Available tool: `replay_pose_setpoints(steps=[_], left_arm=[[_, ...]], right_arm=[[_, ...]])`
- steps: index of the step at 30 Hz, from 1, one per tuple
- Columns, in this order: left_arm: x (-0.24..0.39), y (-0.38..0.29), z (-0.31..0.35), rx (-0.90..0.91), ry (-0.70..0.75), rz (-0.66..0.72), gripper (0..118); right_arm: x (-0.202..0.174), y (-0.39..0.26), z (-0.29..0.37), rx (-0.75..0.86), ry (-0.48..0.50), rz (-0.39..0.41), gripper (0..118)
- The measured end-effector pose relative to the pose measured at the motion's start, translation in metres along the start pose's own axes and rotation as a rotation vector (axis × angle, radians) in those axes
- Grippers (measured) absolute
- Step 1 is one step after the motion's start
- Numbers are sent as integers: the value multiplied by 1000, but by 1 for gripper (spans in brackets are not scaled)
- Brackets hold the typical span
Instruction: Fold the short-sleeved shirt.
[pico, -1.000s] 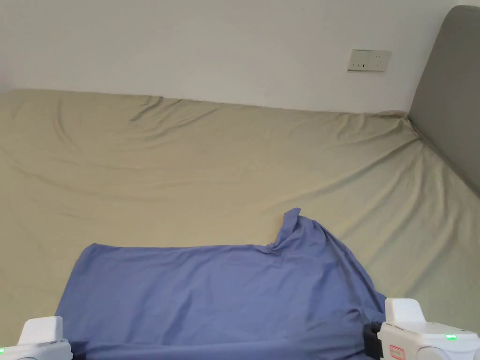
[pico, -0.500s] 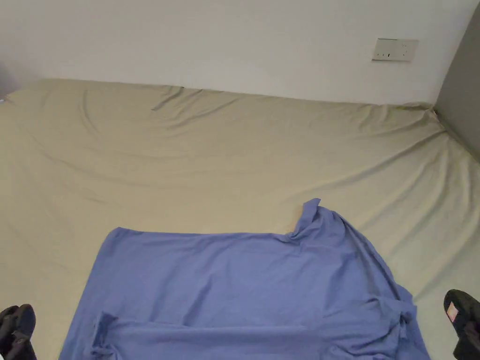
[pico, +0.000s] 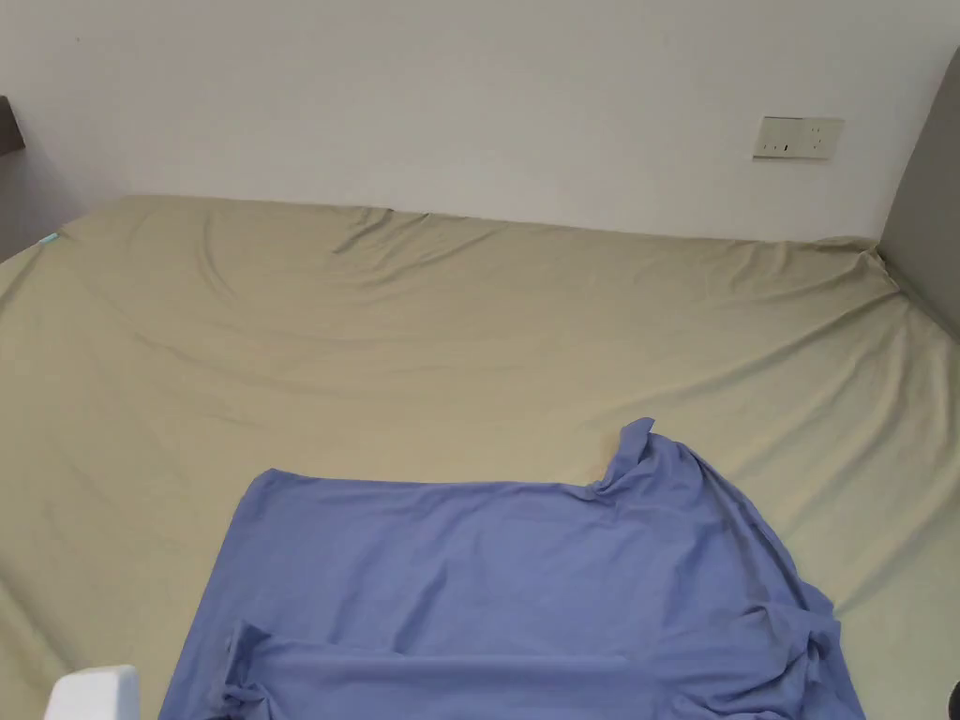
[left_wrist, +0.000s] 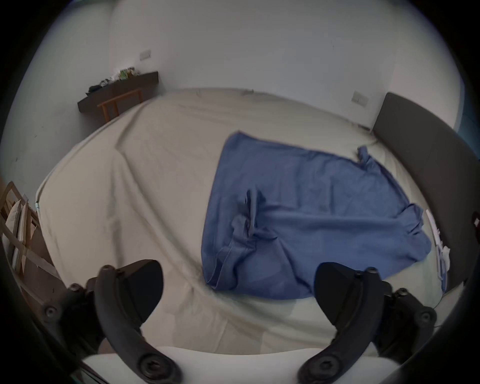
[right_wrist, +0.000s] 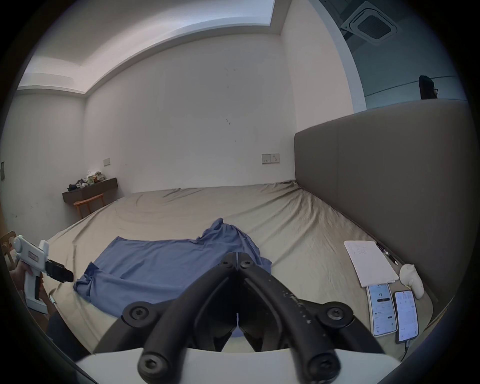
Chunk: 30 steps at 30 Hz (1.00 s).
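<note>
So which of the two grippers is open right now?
The left gripper: its jaws stand wide apart above the bed sheet. The right gripper has its jaws closed together, holding nothing.

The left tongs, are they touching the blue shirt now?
Apart. In the left gripper view, the open left tongs hang above bare bed sheet, clear of the blue shirt.

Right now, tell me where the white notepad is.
In the right gripper view, the white notepad lies on the bed sheet at the right, beside the grey headboard, just beyond two phones.
</note>
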<state>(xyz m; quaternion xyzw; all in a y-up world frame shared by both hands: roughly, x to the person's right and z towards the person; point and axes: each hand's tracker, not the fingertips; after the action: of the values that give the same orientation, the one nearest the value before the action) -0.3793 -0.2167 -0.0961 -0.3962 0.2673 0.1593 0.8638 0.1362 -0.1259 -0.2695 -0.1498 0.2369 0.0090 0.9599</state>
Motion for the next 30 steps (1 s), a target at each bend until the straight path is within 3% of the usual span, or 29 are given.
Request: replay_pose_setpoints(steps=[4, 6, 7, 8, 10, 11, 12, 15, 17, 18, 19, 21, 22, 24, 27, 30], left_arm=[[-4, -1, -48, -132, 60, -7, 98], [0, -2, -53, -168, 58, 6, 72], [2, -2, -55, -175, 62, 7, 60], [4, -2, -52, -168, 63, 9, 56], [3, -1, -44, -135, 70, -17, 36], [3, 0, -40, -122, 98, -32, 21], [1, 0, -37, -115, 103, -33, 14], [-9, 1, -25, -100, 64, 13, 13], [-11, 2, -20, -94, 56, 32, 12], [-10, 3, -18, -94, 55, 36, 12], [-9, 3, -18, -94, 56, 40, 11], [-7, 4, -18, -81, 72, 26, 11], [-6, 4, -18, -84, 76, 20, 10], [-4, 6, -16, -83, 81, 3, 10], [-2, 13, -9, -80, 92, -20, 6], [-6, 23, 15, -43, 37, -6, 6]], right_arm=[[7, -15, -10, -98, -16, -3, 2], [11, -24, -21, -167, -26, 8, 3], [14, -29, -28, -206, -26, 9, 10], [17, -34, -37, -249, -19, 13, 22], [22, -43, -62, -363, -29, 7, 72], [29, -48, -76, -414, -22, -1, 80], [33, -52, -89, -462, 1, -19, 81], [51, -66, -137, -594, 28, -59, 90], [58, -75, -166, -654, -7, -23, 101], [60, -78, -178, -692, -15, 1, 99], [52, -73, -180, -725, -41, 20, 87], [54, -72, -184, -724, 1, 4, 45], [54, -70, -183, -720, 44, -22, 16], [52, -66, -178, -710, 92, -96, 14], [43, -52, -168, -694, 55, -2, 13], [42, -24, -142, -629, 86, 1, 13]])
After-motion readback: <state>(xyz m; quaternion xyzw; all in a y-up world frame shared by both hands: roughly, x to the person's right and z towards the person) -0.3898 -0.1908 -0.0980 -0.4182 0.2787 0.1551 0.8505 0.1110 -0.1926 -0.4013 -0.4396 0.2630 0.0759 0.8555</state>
